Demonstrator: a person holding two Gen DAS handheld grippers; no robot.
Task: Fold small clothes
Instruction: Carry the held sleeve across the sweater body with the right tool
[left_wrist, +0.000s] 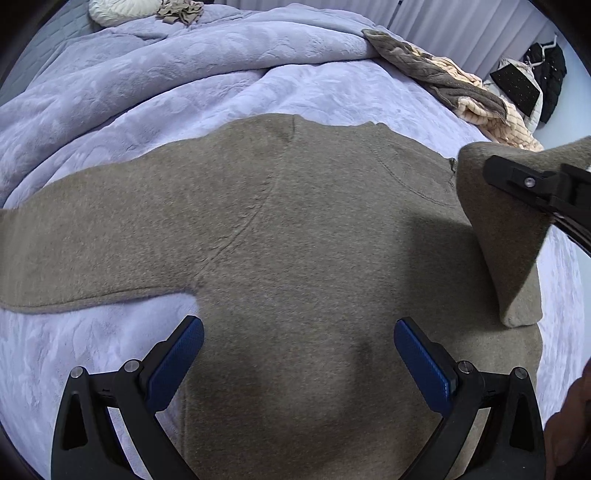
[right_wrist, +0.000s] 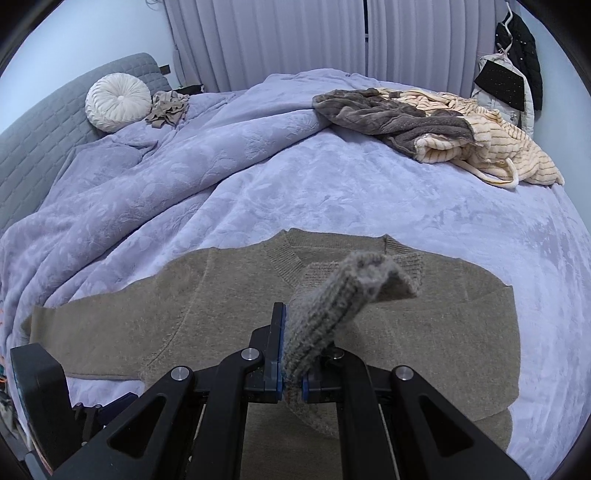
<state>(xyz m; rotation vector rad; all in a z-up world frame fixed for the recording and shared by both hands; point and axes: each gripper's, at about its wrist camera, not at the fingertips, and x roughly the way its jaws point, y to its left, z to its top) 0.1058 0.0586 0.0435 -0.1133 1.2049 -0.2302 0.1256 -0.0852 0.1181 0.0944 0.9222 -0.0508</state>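
A taupe knit sweater (left_wrist: 295, 229) lies flat on the lavender bedspread (left_wrist: 332, 92), one sleeve (left_wrist: 74, 240) stretched to the left. My left gripper (left_wrist: 299, 339) is open and empty, hovering over the sweater's lower body. My right gripper (right_wrist: 291, 350) is shut on the ribbed cuff of the other sleeve (right_wrist: 332, 302) and holds it lifted above the sweater's chest (right_wrist: 424, 332), near the V-neck (right_wrist: 291, 262). In the left wrist view the right gripper (left_wrist: 517, 184) holds that sleeve (left_wrist: 498, 240) folded up over the sweater's right side.
A grey and cream striped pile of fleece clothes (right_wrist: 443, 125) lies at the far right of the bed. A round white cushion (right_wrist: 118, 101) and a crumpled beige garment (right_wrist: 168, 109) sit by the grey headboard (right_wrist: 37, 129). Dark clothes (right_wrist: 517, 62) hang at the curtain.
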